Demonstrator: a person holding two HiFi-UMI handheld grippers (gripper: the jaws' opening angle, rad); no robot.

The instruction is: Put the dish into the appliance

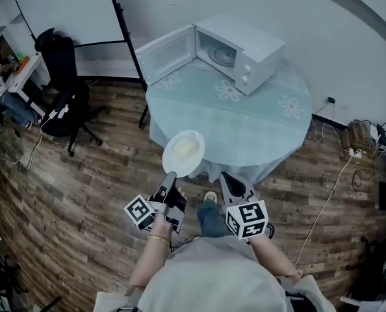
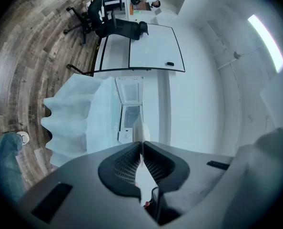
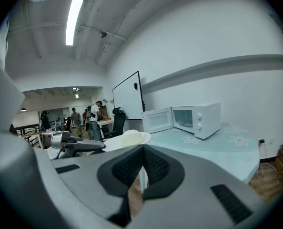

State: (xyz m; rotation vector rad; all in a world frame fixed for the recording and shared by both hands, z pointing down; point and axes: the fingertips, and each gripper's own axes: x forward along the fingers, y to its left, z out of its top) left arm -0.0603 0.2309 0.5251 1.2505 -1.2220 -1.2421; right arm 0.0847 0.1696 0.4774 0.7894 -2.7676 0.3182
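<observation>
Pinching dish [image 1: 184, 152] by its near rim with left tongs [image 1: 171, 176]. Shows edge-on between the pads in the left gripper view, clamped. Holding it about level, straight out ahead of those tongs, by the near edge of the worktop [image 1: 264, 125]. Carrying a pale lump [image 1: 185, 148] on top.

Keeping right tongs [image 1: 225, 175] pressed together with nothing between, just right of the left tongs. Dish sits ahead-left of their tips, apart.

Facing microwave [image 1: 248, 57] on the worktop, well ahead of both tongs. Door [image 1: 167, 54] swung fully open to the left, turntable [image 1: 222, 56] visible inside. Whiteboard [image 1: 69, 8] and chair [image 1: 63, 90] far off, ahead-left of the left tongs.
</observation>
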